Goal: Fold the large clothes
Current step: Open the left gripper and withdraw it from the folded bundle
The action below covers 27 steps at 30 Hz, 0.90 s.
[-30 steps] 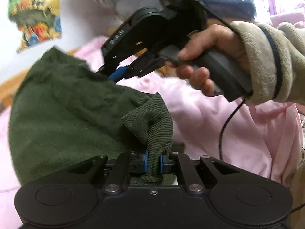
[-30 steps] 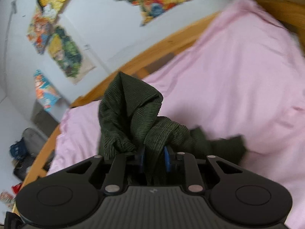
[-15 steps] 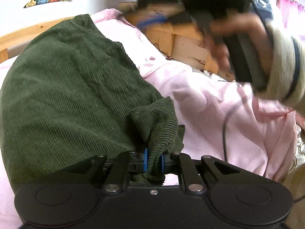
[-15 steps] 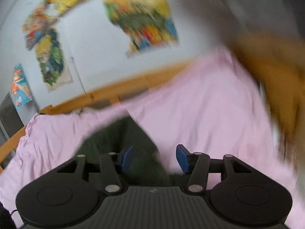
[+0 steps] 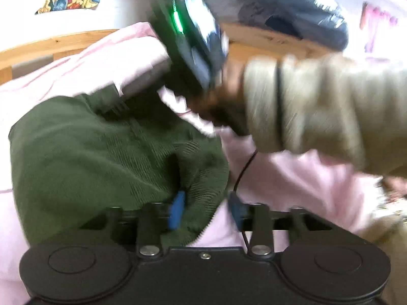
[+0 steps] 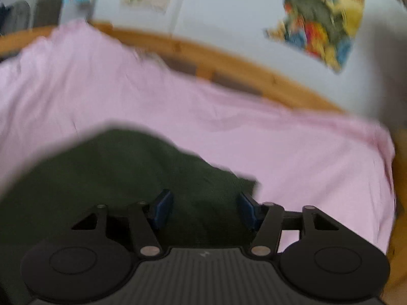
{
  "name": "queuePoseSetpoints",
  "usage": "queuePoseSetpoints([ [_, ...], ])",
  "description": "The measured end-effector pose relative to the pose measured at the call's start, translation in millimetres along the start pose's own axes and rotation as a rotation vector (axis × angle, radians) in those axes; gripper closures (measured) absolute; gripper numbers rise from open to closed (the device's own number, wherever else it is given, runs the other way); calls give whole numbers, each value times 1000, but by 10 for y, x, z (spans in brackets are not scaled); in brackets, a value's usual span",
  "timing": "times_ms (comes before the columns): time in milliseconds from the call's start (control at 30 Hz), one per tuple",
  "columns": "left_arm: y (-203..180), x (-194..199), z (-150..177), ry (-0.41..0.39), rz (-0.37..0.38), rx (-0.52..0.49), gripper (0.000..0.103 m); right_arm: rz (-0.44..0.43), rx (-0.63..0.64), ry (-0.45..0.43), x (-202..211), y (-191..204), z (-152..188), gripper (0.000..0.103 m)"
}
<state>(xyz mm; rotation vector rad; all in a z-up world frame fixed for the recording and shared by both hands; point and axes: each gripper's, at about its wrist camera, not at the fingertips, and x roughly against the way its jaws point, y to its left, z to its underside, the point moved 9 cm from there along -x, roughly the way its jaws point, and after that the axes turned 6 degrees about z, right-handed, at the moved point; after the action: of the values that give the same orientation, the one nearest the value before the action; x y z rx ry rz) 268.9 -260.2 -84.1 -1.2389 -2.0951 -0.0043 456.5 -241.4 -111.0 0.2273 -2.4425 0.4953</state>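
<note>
**Both grippers letting go of the folded garment**

The left gripper (image 5: 206, 209) has just been opening, its jaws parting off the green garment (image 5: 96, 157), a corner lying between them. The right gripper (image 6: 204, 209) is standing released above it, probably untouching. The pink sheet (image 6: 279, 139) is offering room toward 2 o'clock; the bed frame (image 6: 229, 63) is bounding 12.

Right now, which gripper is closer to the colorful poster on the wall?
Hard to say; neither is near. The left gripper and right gripper both stand open low over the green garment on the pink sheet; the poster hangs beyond the bed.
</note>
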Motion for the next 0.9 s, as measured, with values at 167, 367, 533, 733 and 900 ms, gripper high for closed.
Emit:
queuePoseSetpoints([
  [167, 192, 577, 31, -90, -21, 102, 25, 5, -218, -18, -96, -164, 415, 30],
  [367, 1165, 869, 152, -164, -376, 384, 20, 82, -250, -48, -164, -80, 528, 22],
  [533, 1584, 686, 347, -115, -320, 538, 18, 148, -132, -55, 104, -123, 246, 21],
  [733, 1619, 543, 421, -107, -272, 575, 18, 118, -181, -186, 541, -71, -458, 10],
  [900, 1621, 558, 439, -102, -246, 581, 18, 19, -61, -177, 162, 569, -619, 7],
])
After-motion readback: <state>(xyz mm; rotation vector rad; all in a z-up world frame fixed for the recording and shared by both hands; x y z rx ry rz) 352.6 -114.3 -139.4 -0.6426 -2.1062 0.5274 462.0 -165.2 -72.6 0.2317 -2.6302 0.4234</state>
